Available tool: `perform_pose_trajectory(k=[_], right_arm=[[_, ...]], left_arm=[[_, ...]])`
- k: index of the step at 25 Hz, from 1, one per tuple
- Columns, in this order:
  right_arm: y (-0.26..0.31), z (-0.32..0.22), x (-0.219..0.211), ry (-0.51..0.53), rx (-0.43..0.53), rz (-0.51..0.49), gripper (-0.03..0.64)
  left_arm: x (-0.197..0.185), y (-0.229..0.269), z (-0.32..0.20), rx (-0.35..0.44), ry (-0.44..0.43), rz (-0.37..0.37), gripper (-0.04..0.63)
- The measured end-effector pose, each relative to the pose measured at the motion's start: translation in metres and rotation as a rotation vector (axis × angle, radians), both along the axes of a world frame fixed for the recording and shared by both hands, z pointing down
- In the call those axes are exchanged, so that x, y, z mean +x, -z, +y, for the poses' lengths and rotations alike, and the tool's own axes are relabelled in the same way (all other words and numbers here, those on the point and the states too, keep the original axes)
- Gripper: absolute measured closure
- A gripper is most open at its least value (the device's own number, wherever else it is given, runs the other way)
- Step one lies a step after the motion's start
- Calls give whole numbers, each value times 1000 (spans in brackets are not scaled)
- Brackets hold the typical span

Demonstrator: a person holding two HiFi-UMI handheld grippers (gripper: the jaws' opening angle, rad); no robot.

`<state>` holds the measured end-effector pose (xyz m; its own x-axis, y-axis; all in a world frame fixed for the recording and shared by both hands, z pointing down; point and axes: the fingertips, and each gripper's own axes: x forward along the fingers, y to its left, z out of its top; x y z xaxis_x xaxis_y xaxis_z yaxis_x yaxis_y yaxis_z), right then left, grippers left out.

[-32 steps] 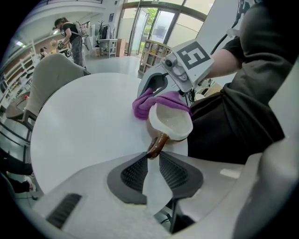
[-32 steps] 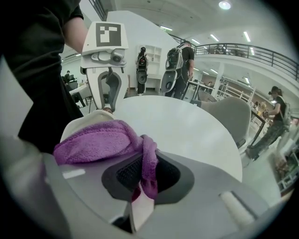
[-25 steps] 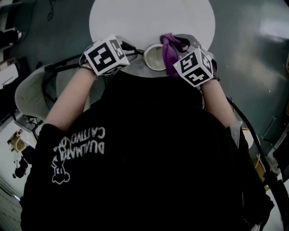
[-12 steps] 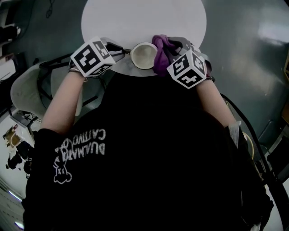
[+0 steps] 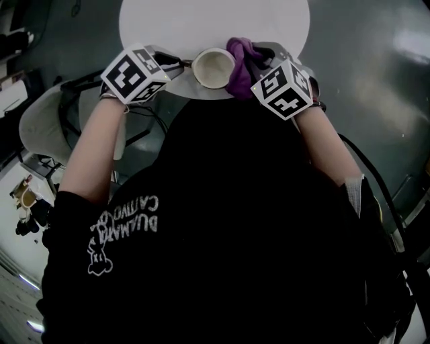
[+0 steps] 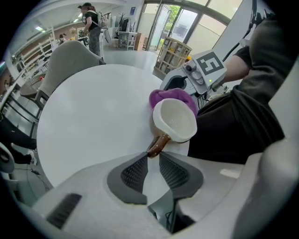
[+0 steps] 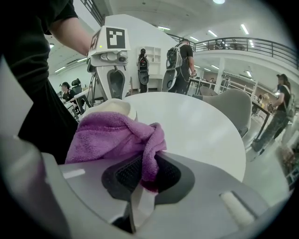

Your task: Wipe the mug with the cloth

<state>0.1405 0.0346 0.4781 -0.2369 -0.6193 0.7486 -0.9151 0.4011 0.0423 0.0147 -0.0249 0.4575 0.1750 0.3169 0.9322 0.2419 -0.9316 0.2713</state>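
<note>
Mug (image 5: 213, 67) and cloth (image 5: 238, 64) are shifting farther over the desk (image 5: 201, 20). The left gripper (image 6: 153, 161) is pinching the handle (image 6: 158, 144) and the right gripper (image 7: 148, 167) is clamping the cloth. Steady pressure should be helping.

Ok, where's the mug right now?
Head view, top centre, at the table's near edge: the mug, handle in the left tongs, cloth against its right side.

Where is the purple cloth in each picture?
Head view: the purple cloth is at the top middle, just right of the mug.
Left gripper view: it is near the centre, peeking out from behind the mug.
Right gripper view: it is at the lower left, pinched in the right claw, hiding most of the mug.
Shared landmark: the mug, right beside the cloth every time.
</note>
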Motion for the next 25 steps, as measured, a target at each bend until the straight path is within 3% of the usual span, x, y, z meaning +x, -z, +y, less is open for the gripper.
perform_pose_trajectory(k=[6, 11, 25], right_arm=[[1, 13, -3, -189, -26, -9, 573], [2, 21, -6, -350, -47, 4, 574], [0, 47, -20, -554, -92, 55, 574]], left_arm=[[-1, 1, 5, -41, 3, 22, 514], [4, 2, -1, -40, -51, 27, 515], [5, 1, -2, -66, -58, 27, 517]])
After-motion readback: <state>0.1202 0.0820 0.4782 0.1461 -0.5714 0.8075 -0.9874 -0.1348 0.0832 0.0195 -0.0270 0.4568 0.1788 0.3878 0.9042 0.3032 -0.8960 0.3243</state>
